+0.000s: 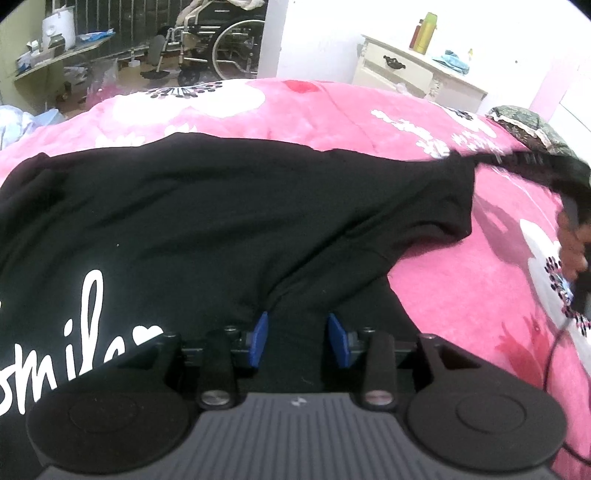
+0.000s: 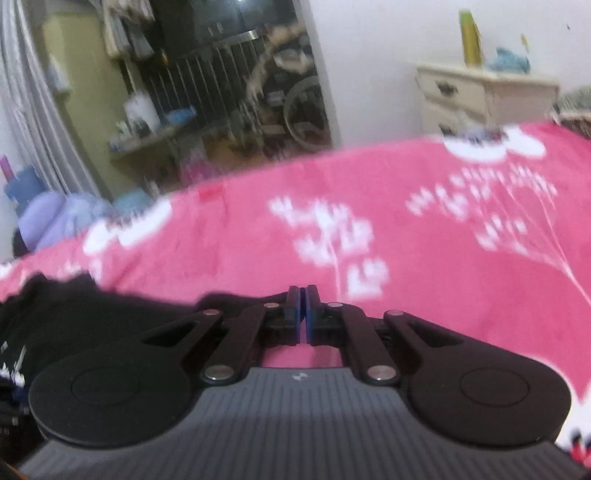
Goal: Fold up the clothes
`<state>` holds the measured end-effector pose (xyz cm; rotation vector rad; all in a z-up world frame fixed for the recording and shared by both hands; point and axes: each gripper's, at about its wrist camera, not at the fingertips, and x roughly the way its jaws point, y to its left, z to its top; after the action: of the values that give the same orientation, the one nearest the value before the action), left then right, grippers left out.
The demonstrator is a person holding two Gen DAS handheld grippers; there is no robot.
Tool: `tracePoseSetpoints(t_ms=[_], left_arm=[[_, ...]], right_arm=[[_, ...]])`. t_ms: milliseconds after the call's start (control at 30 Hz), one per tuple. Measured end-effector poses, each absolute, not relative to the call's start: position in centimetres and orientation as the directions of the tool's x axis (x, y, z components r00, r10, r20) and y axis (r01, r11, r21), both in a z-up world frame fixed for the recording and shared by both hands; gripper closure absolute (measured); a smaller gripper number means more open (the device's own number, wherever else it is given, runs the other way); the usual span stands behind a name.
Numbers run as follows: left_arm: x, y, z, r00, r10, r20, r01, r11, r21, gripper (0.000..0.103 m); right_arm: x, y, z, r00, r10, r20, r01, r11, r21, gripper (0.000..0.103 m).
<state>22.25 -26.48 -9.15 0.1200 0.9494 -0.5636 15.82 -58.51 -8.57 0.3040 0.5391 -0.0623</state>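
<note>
Closed right gripper [image 2: 303, 295] above pink blanket [image 2: 443, 258]

A T-shirt [image 1: 229, 206] lies spread on a bed [image 1: 461, 295], covering its left and middle part. The left hand-held gripper [image 1: 298, 334] sits over the shirt's near edge. At the far right, a hand [image 1: 571, 243] is above the bed, level with the shirt's right sleeve. Behind the bed, a wheelchair [image 1: 218, 44] stands to the left and a dresser [image 1: 413, 74] to the right, with a bottle [image 1: 426, 33] on top.
</note>
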Motion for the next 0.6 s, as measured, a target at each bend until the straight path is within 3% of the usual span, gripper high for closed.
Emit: tracePoseSetpoints(t_ms=[200, 267, 367, 467, 600], left_arm=[[22.3, -26.6, -9.1, 0.448, -0.404, -0.798, 0.511, 0.848, -0.142, 0.064], [22.4, -26.6, -9.0, 0.443, -0.407, -0.799, 0.511, 0.847, -0.148, 0.062], [22.4, -26.6, -8.6, 0.435, -0.411, -0.801, 0.511, 0.845, -0.156, 0.062], [22.0, -26.5, -7.6, 0.45, -0.424, -0.786, 0.507, 0.846, -0.166, 0.062], [20.2, -27.5, -5.3, 0.521, -0.452, -0.724, 0.548, 0.828, -0.121, 0.061]], right_arm=[[19.3, -58.7, -7.2, 0.925, 0.074, -0.374, 0.008, 0.977, 0.213, 0.101], [20.6, -59.1, -7.7, 0.908, 0.019, -0.418, 0.051, 0.986, 0.156, 0.099], [22.5, -62.0, -9.5, 0.818, 0.034, -0.574, 0.145, 0.954, 0.263, 0.089], [20.5, -64.5, -9.6, 0.822, 0.068, -0.565, 0.215, 0.882, 0.419, 0.088], [17.2, -64.8, -8.2, 0.824, 0.161, -0.543, 0.177, 0.837, 0.517, 0.08]])
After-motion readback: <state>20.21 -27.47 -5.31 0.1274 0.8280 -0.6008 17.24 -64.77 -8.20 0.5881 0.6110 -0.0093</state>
